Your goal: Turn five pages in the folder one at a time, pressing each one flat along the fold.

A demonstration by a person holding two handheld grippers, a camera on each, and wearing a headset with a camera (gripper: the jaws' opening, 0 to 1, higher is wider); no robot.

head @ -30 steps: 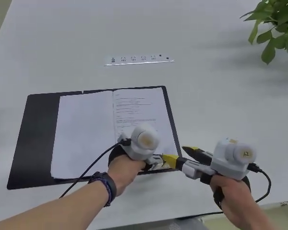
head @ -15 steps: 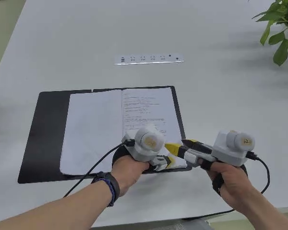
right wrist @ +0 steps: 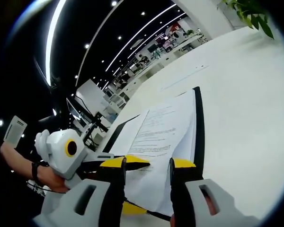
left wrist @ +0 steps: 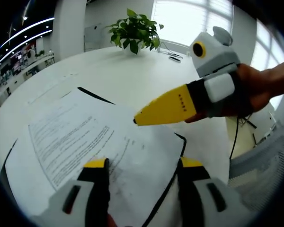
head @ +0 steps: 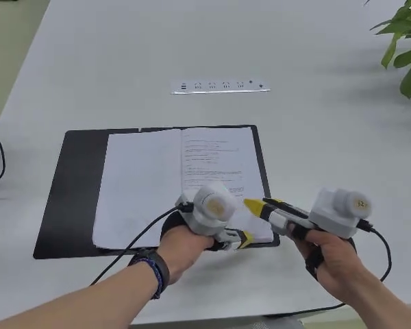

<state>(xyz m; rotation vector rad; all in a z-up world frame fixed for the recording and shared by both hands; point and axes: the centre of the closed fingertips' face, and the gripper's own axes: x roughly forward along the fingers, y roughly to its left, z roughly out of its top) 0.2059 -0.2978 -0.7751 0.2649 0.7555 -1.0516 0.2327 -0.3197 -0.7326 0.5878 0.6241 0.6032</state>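
Black plastic folder (head: pixel 75 192) lies open on white counter (head: pixel 123 62) in head view; left tool (head: pixel 241 240) at its near right corner. Left gripper view: jaws parted over thin printed page (left wrist: pixel 85 137), judged limp and tearable; pinch the corner lightly. Right gripper view: right tool (right wrist: pixel 148 163) parted, empty.

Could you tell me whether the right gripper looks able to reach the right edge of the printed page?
Probably yes: the right gripper, open, points over the printed page near that edge with nothing between. The left gripper sits lower, at the bottom corner, and might crowd it there.
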